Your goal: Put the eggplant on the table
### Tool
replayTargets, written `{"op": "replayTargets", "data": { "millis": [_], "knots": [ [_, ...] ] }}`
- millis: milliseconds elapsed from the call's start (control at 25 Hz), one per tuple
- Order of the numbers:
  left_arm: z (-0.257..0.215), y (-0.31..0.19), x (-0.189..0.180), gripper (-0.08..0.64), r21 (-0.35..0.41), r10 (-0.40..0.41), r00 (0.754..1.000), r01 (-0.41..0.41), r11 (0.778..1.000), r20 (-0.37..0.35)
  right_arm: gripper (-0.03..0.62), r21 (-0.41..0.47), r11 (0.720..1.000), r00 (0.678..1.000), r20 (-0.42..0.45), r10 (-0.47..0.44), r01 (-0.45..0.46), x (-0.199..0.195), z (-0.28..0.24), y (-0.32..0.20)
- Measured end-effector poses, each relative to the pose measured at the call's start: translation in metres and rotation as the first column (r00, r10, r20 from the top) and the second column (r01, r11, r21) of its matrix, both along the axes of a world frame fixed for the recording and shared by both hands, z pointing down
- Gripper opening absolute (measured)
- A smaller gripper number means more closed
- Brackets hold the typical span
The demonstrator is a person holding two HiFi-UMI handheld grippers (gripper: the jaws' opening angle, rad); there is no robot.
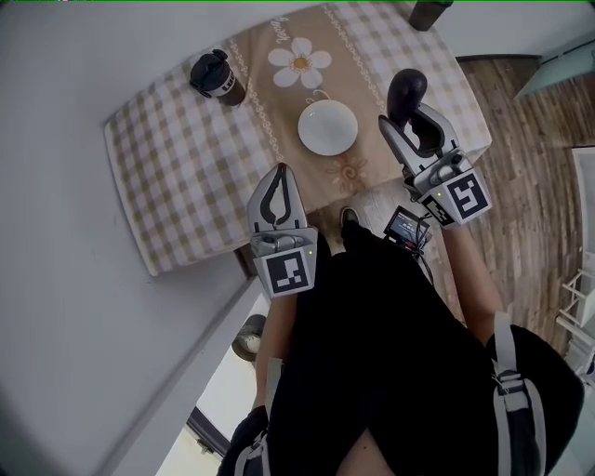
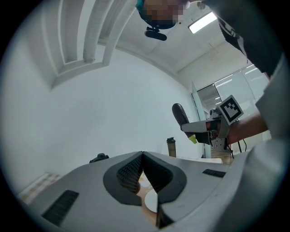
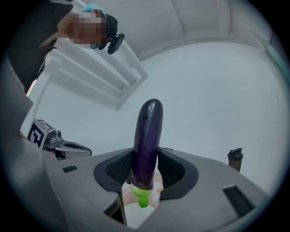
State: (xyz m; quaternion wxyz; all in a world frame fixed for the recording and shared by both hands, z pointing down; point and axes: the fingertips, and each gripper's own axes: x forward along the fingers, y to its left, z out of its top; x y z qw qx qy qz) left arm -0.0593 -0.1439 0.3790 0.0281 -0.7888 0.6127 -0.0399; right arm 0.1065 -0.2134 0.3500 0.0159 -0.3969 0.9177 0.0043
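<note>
A dark purple eggplant [image 3: 147,136] with a green stem [image 3: 142,197] stands upright, stem down, between the pads of my right gripper [image 3: 146,156], which is shut on it. In the head view the eggplant [image 1: 407,91] and right gripper [image 1: 407,113] hang over the near right part of the checked table [image 1: 177,177]. My left gripper [image 1: 279,170] is over the table's near edge, shut with nothing in it; its tips touch [image 2: 142,156]. From the left gripper view the eggplant [image 2: 180,115] shows to the right.
A white plate [image 1: 327,126] lies on the flowered runner between the grippers. A dark shaker cup [image 1: 217,77] stands at the table's left, and another dark bottle [image 1: 428,11] at the far edge. A white wall runs left; wooden floor [image 1: 530,186] lies right.
</note>
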Motion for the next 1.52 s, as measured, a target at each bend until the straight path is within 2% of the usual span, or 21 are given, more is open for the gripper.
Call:
{"op": "replayTargets", "data": {
  "millis": [640,1000,1360,1520],
  "knots": [
    [0.012,-0.006,-0.021,-0.011,-0.016,-0.012,1.000,0.012,1.000,-0.004,0.176,-0.058,0.998,0.998,-0.053,-0.024,0.021,-0.030,0.023,-0.023],
    [0.015,-0.004,-0.028,-0.011,-0.029,-0.036,0.999,0.036,0.999,0.000,0.176,-0.155,0.986,0.990,-0.113,-0.083,0.065,-0.048,0.057,-0.031],
    [0.019,0.000,-0.038,-0.011,-0.048,-0.070,0.998,0.070,0.996,-0.002,0.176,-0.231,0.966,0.962,-0.212,-0.171,0.121,-0.069,0.096,-0.035],
    [0.018,0.003,-0.040,-0.011,-0.047,-0.076,0.997,0.076,0.996,-0.007,0.176,-0.261,0.957,0.933,-0.298,-0.203,0.124,-0.074,0.118,-0.035]
  ]
}}
